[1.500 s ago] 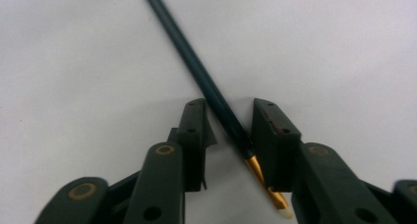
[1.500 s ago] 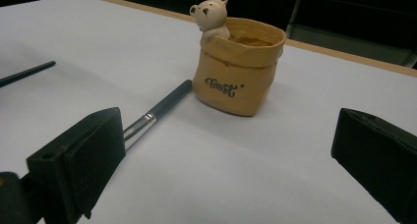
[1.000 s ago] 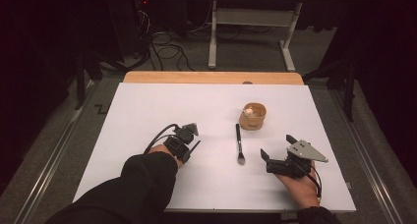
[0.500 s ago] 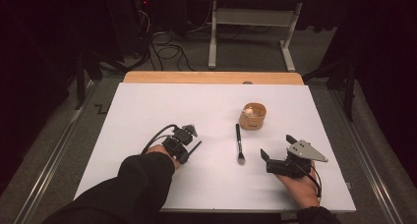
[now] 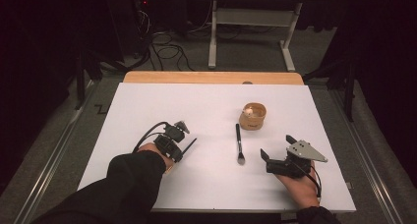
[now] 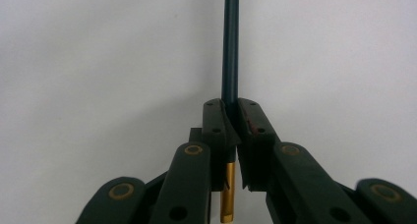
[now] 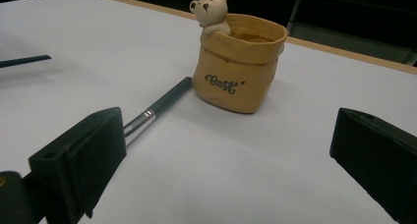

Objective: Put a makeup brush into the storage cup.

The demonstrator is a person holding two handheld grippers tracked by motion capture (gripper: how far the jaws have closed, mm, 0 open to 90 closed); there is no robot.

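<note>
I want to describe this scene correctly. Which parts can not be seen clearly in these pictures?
- Held brush: left gripper view; the fingers cover its middle, and the frame edges cut both ends.
- Brush on the table: right gripper view; its bristle end is behind the near finger.
- Bear pot: high view; lettering too small.

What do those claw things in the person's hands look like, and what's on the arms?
Both are black two-jaw tools. The left gripper has flat black links with brass-coloured rivets, and a black cable looping behind it. The right gripper has blocky black jaws, a grey three-cornered plate on top and a thin black cable. The left arm wears a black sleeve.
</note>
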